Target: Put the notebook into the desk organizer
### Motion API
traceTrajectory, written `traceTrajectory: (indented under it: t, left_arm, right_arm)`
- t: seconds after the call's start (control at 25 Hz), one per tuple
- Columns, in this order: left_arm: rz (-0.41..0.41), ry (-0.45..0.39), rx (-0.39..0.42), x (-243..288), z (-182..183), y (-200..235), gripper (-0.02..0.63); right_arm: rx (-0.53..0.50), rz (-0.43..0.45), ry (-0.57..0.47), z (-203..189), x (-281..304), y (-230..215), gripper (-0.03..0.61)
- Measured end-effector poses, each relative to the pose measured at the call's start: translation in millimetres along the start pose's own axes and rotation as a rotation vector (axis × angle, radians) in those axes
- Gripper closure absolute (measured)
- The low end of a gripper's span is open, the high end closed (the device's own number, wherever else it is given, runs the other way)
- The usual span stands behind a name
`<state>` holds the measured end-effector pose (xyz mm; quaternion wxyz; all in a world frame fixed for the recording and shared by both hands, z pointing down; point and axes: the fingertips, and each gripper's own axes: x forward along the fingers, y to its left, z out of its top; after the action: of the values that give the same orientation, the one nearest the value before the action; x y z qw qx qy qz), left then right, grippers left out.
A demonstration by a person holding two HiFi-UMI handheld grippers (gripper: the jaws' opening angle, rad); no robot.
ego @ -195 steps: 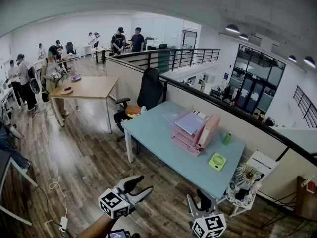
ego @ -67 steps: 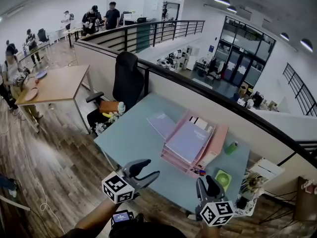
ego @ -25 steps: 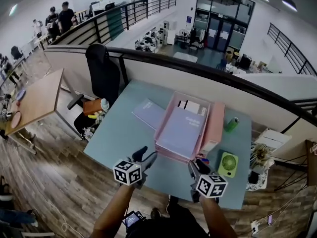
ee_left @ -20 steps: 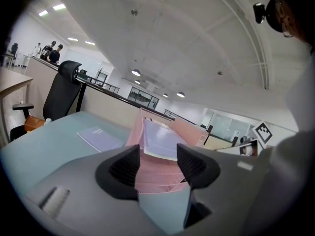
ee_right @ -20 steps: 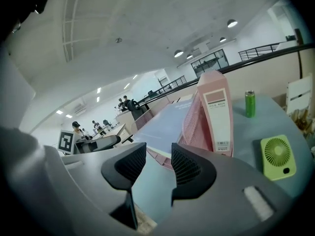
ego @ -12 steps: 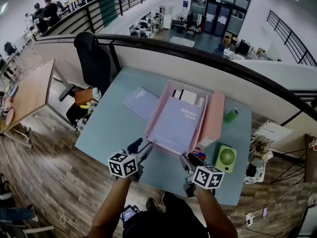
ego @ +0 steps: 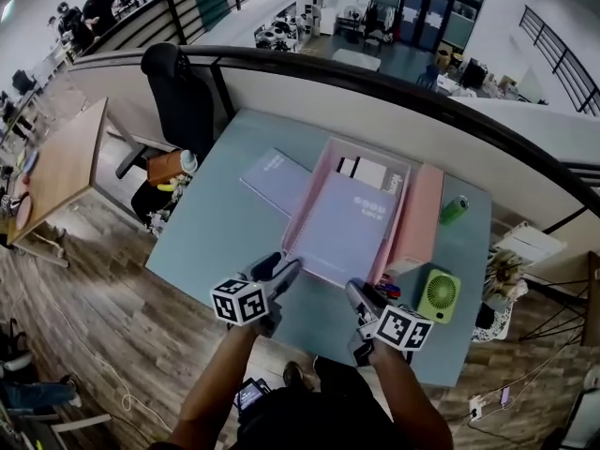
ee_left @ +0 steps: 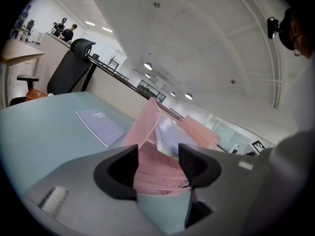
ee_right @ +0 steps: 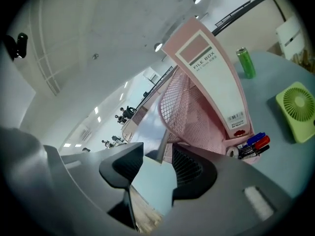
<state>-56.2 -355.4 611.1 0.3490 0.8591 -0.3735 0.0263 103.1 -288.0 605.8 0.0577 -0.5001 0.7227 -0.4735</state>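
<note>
A blue-green desk (ego: pixel 211 237) stretches out ahead of both grippers. On it, just past the two pairs of jaws, stands a pink desk organizer (ego: pixel 419 216), a stack of mesh trays with an upright file box on the side nearer the right gripper. A purple book (ego: pixel 349 225) lies flat in the top tray. The notebook (ego: pixel 277 180) lies flat on the desk, ahead of the left gripper and off to its left, just beside the organizer's left wall and outside it. A green fan (ego: pixel 438 294) sits to the right of the right gripper, near the file box. The left gripper (ego: pixel 279 270) hovers over the desk's near edge, its jaws wide and opening, with only the tray's corner showing beyond the gap. The right gripper (ego: pixel 361 300) hovers alongside, its jaws apart and opening, with nothing between them. A green can (ego: pixel 454 209) stands farther off, past the file box. A few pens (ego: pixel 386 292) lie at the organizer's foot, just ahead of the right gripper.
</note>
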Motion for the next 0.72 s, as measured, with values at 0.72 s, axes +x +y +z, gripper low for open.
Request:
traceTrajectory:
  t: [0.72]
  left_arm:
    - [-0.032,-0.003,-0.067,0.3,-2.7,-5.7,0.337]
  right_arm:
    - [0.22,0.109,0.053,-10.1,2.2,16.5,0.521]
